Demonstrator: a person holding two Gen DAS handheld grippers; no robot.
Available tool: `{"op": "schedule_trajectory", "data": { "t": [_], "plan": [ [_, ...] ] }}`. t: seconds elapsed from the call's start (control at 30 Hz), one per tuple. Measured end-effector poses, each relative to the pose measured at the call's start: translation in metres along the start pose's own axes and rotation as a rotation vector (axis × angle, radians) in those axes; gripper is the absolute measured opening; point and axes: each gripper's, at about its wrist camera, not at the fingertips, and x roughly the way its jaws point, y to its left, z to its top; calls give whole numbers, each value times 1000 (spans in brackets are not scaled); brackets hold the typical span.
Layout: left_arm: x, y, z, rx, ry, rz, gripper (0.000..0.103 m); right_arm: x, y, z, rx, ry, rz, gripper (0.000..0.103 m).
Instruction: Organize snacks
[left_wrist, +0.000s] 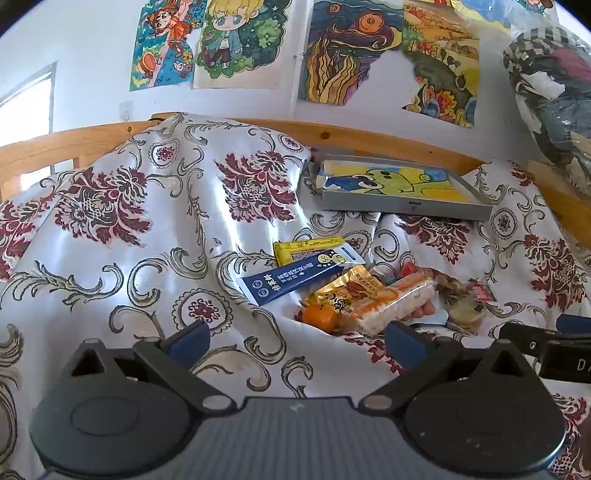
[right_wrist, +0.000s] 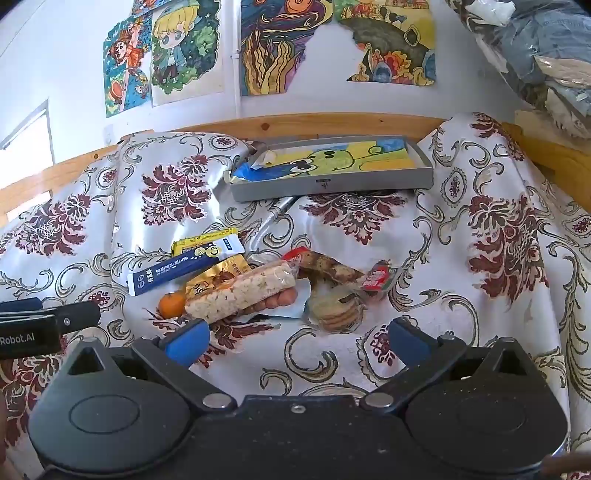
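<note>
A pile of snacks lies on the floral cloth: a blue stick packet (left_wrist: 295, 278) (right_wrist: 173, 271), a yellow packet (left_wrist: 306, 246) (right_wrist: 205, 238), a gold packet (left_wrist: 347, 290) (right_wrist: 218, 275), a clear-wrapped rice cracker bar (left_wrist: 391, 302) (right_wrist: 240, 291), a small orange (left_wrist: 320, 316) (right_wrist: 171, 304), a pack of round biscuits (right_wrist: 334, 308) (left_wrist: 463, 312) and a brown bar with a red end (right_wrist: 332, 267). Behind them sits a grey tray (left_wrist: 406, 210) (right_wrist: 332, 184) lined with a drawing. My left gripper (left_wrist: 295, 341) is open just before the orange. My right gripper (right_wrist: 295, 339) is open in front of the biscuits.
A wooden rail (left_wrist: 258, 127) (right_wrist: 295, 122) runs behind the cloth, with drawings taped to the wall above. A bag of clothes (left_wrist: 554, 92) (right_wrist: 535, 55) hangs at the upper right. A metal tube (right_wrist: 273, 218) pokes out below the tray. Rumpled cloth (left_wrist: 147, 221) rises at left.
</note>
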Motion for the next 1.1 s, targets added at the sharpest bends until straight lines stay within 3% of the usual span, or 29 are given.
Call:
{"op": "schedule_trajectory", "data": {
  "t": [1.1],
  "plan": [
    [-2,6,0,-7,6,-2,102,-2,-1,-3,3,4,1,102]
  ]
}}
